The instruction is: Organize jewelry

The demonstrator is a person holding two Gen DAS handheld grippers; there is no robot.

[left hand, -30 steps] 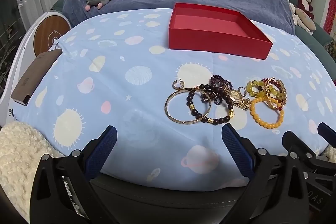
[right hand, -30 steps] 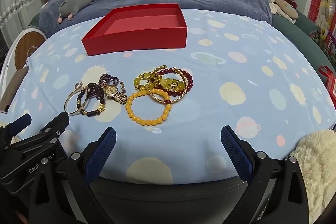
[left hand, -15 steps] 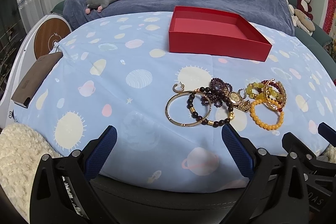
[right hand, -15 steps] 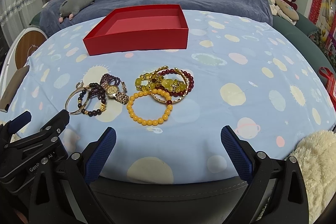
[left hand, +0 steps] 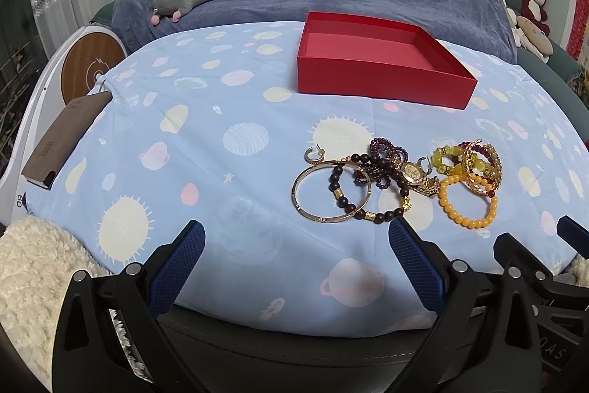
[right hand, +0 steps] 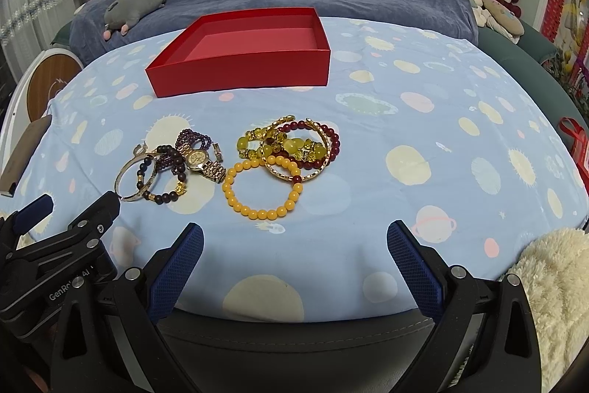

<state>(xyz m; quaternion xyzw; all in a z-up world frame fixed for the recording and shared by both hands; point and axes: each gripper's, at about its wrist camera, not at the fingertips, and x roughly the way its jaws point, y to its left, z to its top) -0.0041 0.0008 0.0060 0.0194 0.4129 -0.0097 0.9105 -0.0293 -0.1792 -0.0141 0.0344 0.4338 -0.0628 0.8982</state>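
I hold my left gripper [left hand: 294, 255] low at the near edge of the table, level and pointing forward, its blue-padded fingers [left hand: 176, 264] spread wide with nothing between them. My right gripper [right hand: 294, 255] sits just beside it to the right, in the same low, forward pose, its jaws equally wide and empty.

Both point across a pale blue cloth [right hand: 441, 120] printed with suns and planets. The jewelry lies in a loose pile stretched left to right, a little beyond my fingertips. At the left end a gold bangle [left hand: 331, 190] lies flat, overlapped by a dark bead bracelet [left hand: 368, 214], with a small hoop earring [left hand: 314, 155] just beyond it. A gold watch [right hand: 202, 162] lies over purple beads [right hand: 195, 139] in the middle, its band running from far left to near right. To the right, an orange bead bracelet [right hand: 263, 190] lies flat, touching a tangle of yellow-green beads, dark red beads and gold chain [right hand: 294, 146].

Farther back stands an open red box [right hand: 239, 61], empty, its long side across my view, well apart from the pile.
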